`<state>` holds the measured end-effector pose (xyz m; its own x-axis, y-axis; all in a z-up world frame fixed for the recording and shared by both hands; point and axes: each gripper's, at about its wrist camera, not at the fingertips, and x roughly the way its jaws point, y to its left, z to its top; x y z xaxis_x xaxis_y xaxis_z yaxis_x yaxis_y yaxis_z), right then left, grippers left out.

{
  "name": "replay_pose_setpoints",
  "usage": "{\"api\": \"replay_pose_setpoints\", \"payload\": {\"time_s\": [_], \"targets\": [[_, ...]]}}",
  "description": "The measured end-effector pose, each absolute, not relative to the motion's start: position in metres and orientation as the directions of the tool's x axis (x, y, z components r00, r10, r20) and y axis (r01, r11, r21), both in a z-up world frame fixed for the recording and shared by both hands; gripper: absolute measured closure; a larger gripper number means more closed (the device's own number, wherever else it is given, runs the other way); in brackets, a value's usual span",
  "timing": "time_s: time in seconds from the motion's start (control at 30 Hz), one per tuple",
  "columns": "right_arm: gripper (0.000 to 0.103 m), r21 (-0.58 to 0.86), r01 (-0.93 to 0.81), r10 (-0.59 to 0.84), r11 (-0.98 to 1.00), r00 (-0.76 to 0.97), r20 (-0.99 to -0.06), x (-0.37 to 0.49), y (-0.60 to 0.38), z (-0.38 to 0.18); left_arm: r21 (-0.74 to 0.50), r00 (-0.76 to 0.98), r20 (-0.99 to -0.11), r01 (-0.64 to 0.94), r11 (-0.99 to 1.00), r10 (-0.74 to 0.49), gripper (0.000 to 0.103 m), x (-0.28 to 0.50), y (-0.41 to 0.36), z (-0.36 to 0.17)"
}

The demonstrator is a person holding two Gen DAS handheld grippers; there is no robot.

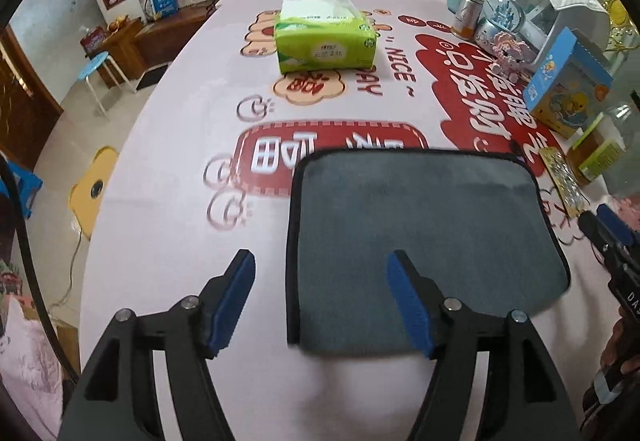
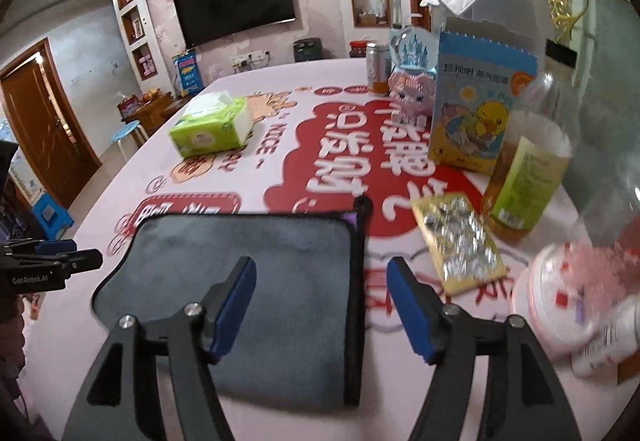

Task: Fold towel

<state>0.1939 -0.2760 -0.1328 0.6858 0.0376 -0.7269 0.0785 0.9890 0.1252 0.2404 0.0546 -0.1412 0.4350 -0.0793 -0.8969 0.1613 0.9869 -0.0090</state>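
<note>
A grey towel [image 1: 424, 241] with a black hem lies flat on the pink printed tablecloth; it also shows in the right wrist view [image 2: 256, 281]. My left gripper [image 1: 320, 277] is open and empty, hovering over the towel's near left edge, its jaws astride that edge. My right gripper [image 2: 322, 281] is open and empty over the towel's near right edge. The right gripper shows at the far right of the left wrist view [image 1: 608, 237], and the left gripper at the far left of the right wrist view [image 2: 52, 261].
A green tissue pack [image 1: 326, 37] sits mid-table beyond the towel. Along the right side stand a blue duck box [image 2: 480, 109], a juice bottle [image 2: 524, 177], a foil blister card [image 2: 460, 241], a pink lidded tub [image 2: 576, 293] and a snow globe [image 1: 500, 17].
</note>
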Motion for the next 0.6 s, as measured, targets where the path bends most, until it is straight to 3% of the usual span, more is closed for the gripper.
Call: {"api": "replay_pose_setpoints", "payload": {"time_s": [0.6], "targets": [[0.010, 0.190, 0.042, 0.129, 0.981, 0.590, -0.797, 0.081, -0.255, -0.118, -0.062, 0.437, -0.891, 0.148, 0.987, -0.121, 0.007, 0.114, 0.063, -0.108]]}}
